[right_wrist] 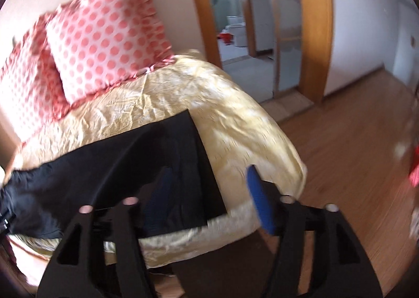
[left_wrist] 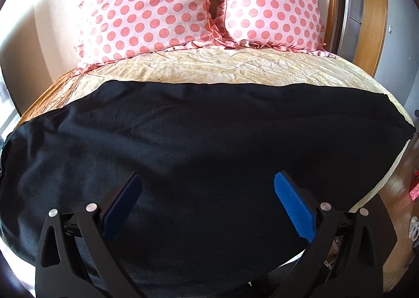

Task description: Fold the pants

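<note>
The black pants (left_wrist: 199,135) lie flat across the yellow bedspread (left_wrist: 209,67), long side running left to right. My left gripper (left_wrist: 208,182) is open and empty, held just above the middle of the pants near their front edge. In the right wrist view the pants (right_wrist: 136,161) end in a straight hem at the bed's right corner. My right gripper (right_wrist: 207,174) is open and empty, with its left finger over the hem end and its right finger (right_wrist: 258,198) over the bedspread (right_wrist: 235,125). That view is blurred.
Two pink polka-dot pillows (left_wrist: 146,9) lean against the headboard; they also show in the right wrist view (right_wrist: 104,41). The bed's right edge drops to a wooden floor (right_wrist: 353,146). A wooden door frame (right_wrist: 311,30) and an open doorway stand beyond.
</note>
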Motion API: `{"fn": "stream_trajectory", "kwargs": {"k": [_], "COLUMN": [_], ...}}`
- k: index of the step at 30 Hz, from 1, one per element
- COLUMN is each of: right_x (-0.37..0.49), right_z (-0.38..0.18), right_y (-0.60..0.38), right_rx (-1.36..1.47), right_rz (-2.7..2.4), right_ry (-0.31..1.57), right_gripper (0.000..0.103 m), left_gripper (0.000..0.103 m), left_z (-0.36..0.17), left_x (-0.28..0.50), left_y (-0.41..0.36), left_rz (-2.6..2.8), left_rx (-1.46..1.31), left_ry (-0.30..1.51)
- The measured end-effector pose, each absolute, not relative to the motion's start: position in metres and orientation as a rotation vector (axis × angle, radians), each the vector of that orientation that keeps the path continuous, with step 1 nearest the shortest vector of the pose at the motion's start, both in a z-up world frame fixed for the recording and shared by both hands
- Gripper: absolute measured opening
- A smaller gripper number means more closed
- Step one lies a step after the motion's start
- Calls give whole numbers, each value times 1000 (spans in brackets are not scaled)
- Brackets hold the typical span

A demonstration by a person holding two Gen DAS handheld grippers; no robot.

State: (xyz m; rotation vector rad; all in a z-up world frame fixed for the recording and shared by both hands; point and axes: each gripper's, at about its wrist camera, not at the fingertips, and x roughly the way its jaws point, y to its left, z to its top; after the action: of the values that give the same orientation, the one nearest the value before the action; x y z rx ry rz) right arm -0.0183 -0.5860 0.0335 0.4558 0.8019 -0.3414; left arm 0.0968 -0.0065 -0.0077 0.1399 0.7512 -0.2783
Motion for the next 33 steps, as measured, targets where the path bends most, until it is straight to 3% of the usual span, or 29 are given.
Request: {"fn": "stream_trajectory", "kwargs": {"k": [3,6,9,11,14,16,20,24,26,28,33], "right_x": [-25,-30,-32,-30,-27,-25,-18,-11,-19,-29,-43], "right_z": [25,7,-9,-11,-3,4,23,7,8,11,4], "right_y": [-583,-581,-580,-578,-574,-574,-574,-576,-581,-587,-599], "right_rx": [515,660,775,775,729,686,557,547,611,658,824], "right_rz": [-373,-337,-306,-312,-319,-335,-415,-440,-454,-468,-419], "right_ry": [796,808,819,817,792,786,749,848,802,761,725], "right_gripper": [69,53,48,39,16,11,10,10,22,54,55], "left_gripper": [101,101,101,101,101,101,101,101,101,101,101], "left_z": [-8,-7,-8,-9,-8,-9,-8,-10,-11,-10,-12], "left_x": [94,89,88,88,88,88,87,87,88,87,88], "left_y": [-7,-3,4,8,14,16,17,19,20,20,23], "left_rz": [-299,-304,-292,-280,-273,-269,-268,-269,-268,-268,-267], "left_rx": [138,134,117,104,84,80,78,73,72,74,71], "left_ry": [750,740,744,750,750,751,748,751,755,751,744]}}
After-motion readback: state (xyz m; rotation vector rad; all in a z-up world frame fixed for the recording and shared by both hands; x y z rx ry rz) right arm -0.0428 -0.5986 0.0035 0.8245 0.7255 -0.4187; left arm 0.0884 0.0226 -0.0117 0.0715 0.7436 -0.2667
